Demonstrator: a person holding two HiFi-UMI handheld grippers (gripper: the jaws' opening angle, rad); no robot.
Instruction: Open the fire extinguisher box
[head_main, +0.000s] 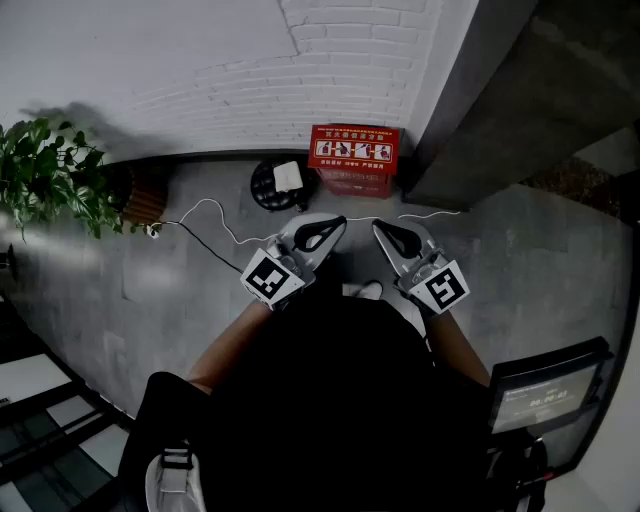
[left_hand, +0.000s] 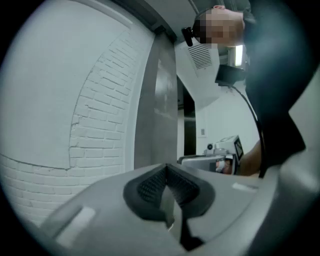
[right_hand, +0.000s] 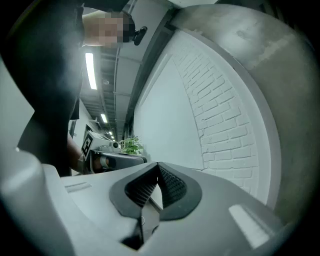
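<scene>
Fire extinguisher box (head_main: 354, 158) unopened, well apart from both grippers.
Left gripper (head_main: 335, 222) and right gripper (head_main: 385, 228) jaws are held together, empty; the white cable (head_main: 215, 212) may be snagged on approach.

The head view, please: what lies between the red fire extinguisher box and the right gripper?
Between right gripper and red box, the head view shows only grey concrete floor crossed by a thin white cable.

The fire extinguisher box (head_main: 354, 160) is seen on the grey floor (head_main: 180, 290), placed against the white brick wall (head_main: 350, 60). It is red, white instruction pictures are printed on top, and it is closed.
</scene>
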